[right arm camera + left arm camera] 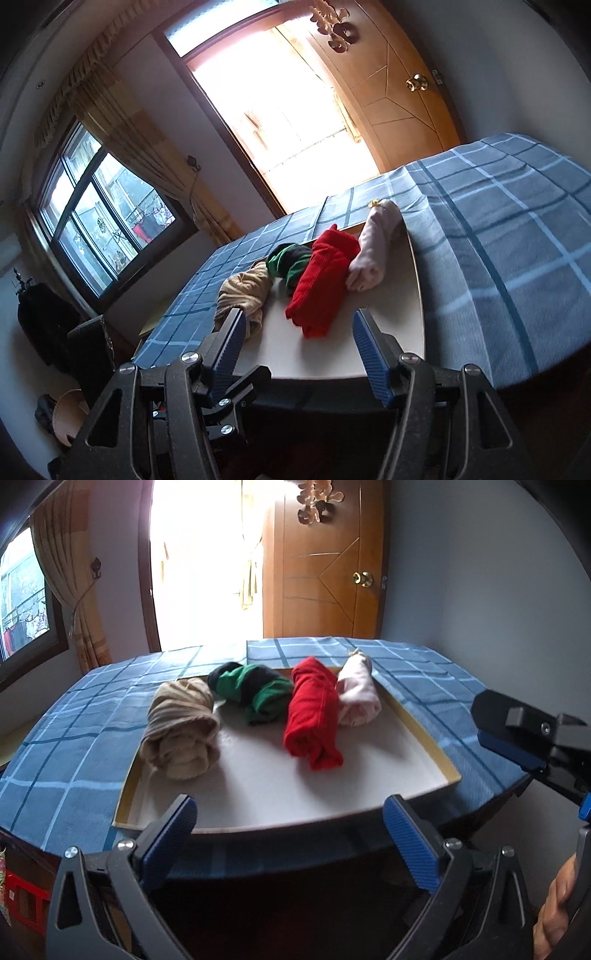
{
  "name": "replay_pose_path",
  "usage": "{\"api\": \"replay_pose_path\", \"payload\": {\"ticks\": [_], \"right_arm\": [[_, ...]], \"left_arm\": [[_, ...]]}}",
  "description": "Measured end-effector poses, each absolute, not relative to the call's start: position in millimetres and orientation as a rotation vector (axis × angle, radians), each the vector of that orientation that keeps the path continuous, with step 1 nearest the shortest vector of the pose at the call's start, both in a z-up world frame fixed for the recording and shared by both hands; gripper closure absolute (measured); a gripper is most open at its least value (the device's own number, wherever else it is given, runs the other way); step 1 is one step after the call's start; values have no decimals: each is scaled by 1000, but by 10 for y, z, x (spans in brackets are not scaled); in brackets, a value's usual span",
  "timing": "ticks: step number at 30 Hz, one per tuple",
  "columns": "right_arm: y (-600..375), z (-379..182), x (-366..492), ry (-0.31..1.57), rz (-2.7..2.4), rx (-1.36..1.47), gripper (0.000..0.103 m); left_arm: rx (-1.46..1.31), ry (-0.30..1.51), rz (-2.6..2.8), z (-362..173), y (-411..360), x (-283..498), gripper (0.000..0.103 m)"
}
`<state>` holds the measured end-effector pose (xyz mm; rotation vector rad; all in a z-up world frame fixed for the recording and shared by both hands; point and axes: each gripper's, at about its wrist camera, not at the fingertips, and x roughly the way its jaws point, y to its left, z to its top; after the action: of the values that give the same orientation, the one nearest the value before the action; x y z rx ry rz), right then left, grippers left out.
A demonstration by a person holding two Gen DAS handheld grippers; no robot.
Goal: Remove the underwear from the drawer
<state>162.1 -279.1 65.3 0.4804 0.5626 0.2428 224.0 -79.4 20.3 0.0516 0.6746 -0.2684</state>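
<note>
An open shallow drawer with a white floor and tan rim holds several rolled underwear: beige, green-and-black, red and pale pink. My left gripper is open and empty at the drawer's near edge. My right gripper is open and empty just before the drawer, with the red roll ahead between its fingers. The beige roll, green roll and pink roll lie beyond. The right gripper also shows at the left wrist view's right edge.
A blue checked cloth covers the top around the drawer. A wooden door and bright doorway stand behind. A window with curtain is at left. A woven basket sits on the floor.
</note>
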Motion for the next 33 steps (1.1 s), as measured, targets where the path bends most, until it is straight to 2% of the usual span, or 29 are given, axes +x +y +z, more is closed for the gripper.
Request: {"api": "replay_pose_path", "payload": {"ticks": [10,33], "right_arm": [[-2825,389,1310,571,209,520,40],[-2829,160,669,596,158,467,40]], "left_arm": [[32,700,-270,39,-665,2017,1],[101,721,-301,-233,-420,1448,1]]}}
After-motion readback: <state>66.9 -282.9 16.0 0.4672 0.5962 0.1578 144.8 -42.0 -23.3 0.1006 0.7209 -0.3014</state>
